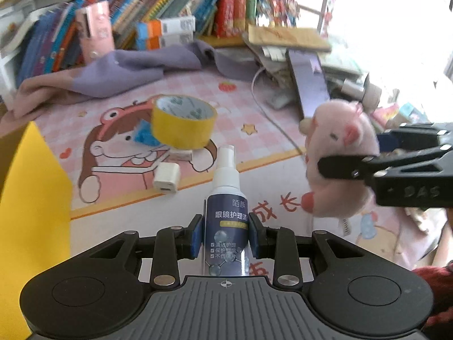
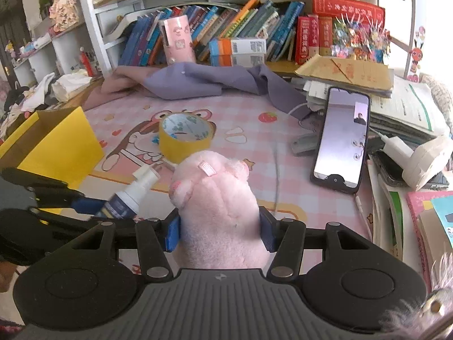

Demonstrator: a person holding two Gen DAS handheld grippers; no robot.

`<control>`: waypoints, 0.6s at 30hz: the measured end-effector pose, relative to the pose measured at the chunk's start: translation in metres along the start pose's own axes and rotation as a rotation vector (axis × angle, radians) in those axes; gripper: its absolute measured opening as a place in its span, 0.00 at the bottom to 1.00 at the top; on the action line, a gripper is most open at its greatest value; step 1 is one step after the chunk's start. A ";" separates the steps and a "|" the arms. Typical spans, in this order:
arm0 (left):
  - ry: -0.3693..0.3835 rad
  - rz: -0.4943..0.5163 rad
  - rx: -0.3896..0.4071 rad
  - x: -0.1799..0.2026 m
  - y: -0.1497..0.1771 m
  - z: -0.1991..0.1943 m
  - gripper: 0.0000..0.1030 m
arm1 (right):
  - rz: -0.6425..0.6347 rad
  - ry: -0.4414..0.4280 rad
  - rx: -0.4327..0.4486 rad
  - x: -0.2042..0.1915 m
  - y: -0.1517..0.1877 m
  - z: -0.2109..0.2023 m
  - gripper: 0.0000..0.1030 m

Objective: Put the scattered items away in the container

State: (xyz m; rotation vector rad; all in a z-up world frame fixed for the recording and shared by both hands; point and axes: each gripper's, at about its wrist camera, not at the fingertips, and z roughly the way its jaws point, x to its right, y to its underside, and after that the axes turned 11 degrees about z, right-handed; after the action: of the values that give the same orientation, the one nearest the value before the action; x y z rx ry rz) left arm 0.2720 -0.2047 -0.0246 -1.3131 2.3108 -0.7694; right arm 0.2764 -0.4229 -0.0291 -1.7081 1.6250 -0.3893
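Left wrist view: left gripper (image 1: pixel 225 236) clamped on spray bottle (image 1: pixel 226 218), lifted near side of yellow tape roll (image 1: pixel 182 121), yellow container (image 1: pixel 34 187) off to tape's left. Right wrist view: right gripper (image 2: pixel 220 226) squeezing pink plush pig (image 2: pixel 218 206), just this side of tape. Best carried over container one at a time, released low, avoiding collision.
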 end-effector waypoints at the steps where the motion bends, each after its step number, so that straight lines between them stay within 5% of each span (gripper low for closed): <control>1: 0.007 -0.008 0.013 -0.002 0.004 -0.008 0.30 | -0.006 0.001 0.005 -0.004 0.001 -0.003 0.50; 18: 0.089 0.011 0.130 -0.015 0.084 -0.093 0.30 | -0.028 0.074 0.093 -0.093 0.055 -0.066 0.50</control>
State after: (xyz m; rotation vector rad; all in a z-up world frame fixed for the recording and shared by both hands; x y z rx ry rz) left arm 0.1717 -0.1313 -0.0032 -1.2313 2.2915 -0.9751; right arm 0.1778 -0.3503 0.0034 -1.6655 1.6115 -0.5393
